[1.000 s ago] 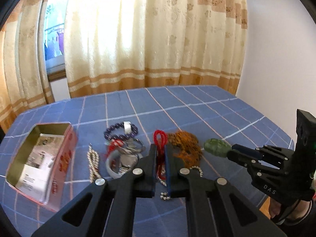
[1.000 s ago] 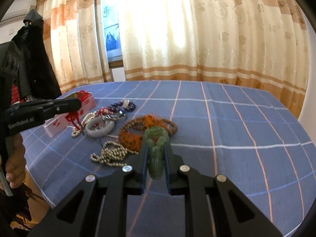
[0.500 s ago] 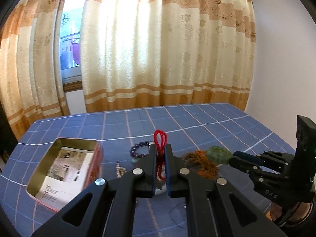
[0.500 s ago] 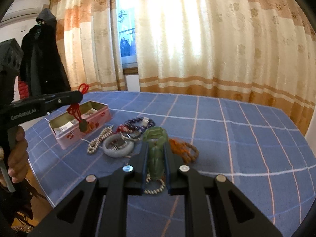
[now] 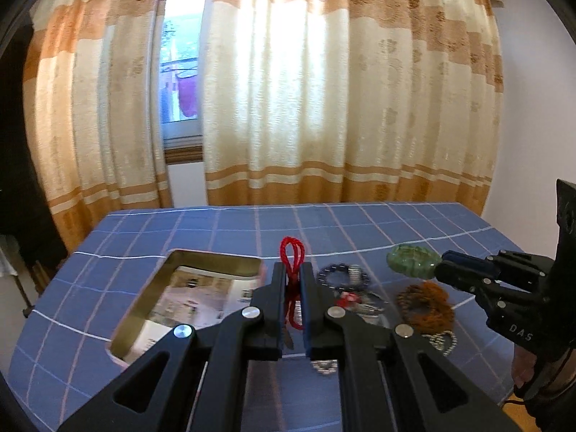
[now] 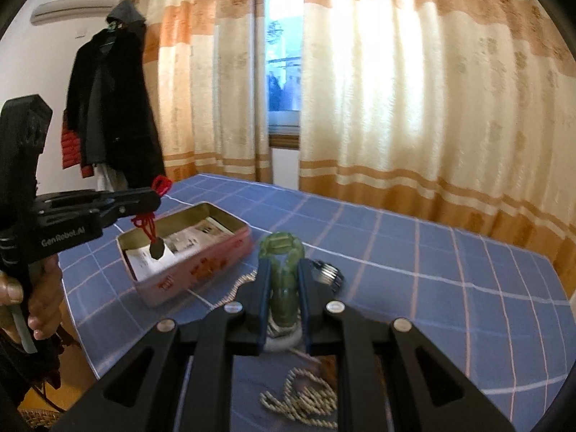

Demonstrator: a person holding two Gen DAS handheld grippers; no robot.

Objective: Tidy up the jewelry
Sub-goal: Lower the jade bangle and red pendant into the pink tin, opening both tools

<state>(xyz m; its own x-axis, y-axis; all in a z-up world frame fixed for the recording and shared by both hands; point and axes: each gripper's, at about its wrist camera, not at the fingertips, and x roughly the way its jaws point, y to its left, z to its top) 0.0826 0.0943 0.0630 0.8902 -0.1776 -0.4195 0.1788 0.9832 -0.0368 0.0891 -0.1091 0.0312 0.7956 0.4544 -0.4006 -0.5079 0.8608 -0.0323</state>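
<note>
Table (image 5: 360,223), blue check cloth: open tin (image 6: 187,252) at left end, loose bead strands (image 6: 306,392) heaped beside it. Left tongs (image 5: 292,270) clamped on red cord (image 5: 291,252), dark pendant (image 6: 156,250) dangling over tin mouth. Right tongs (image 6: 282,270) clamped on green stone (image 6: 282,252), held above heap, short of tin. Risks: swinging pendant catches tin rim or lands outside; thin cord slips from narrow pinch; smooth stone squirts free, drops onto beads; both tongs crowd one tin, collide.

Black angular left hand-held gripper (image 5: 292,280), silver screws, perhaps "GenRobot.AI" lettering, right hand-held gripper (image 6: 282,282) alike
</note>
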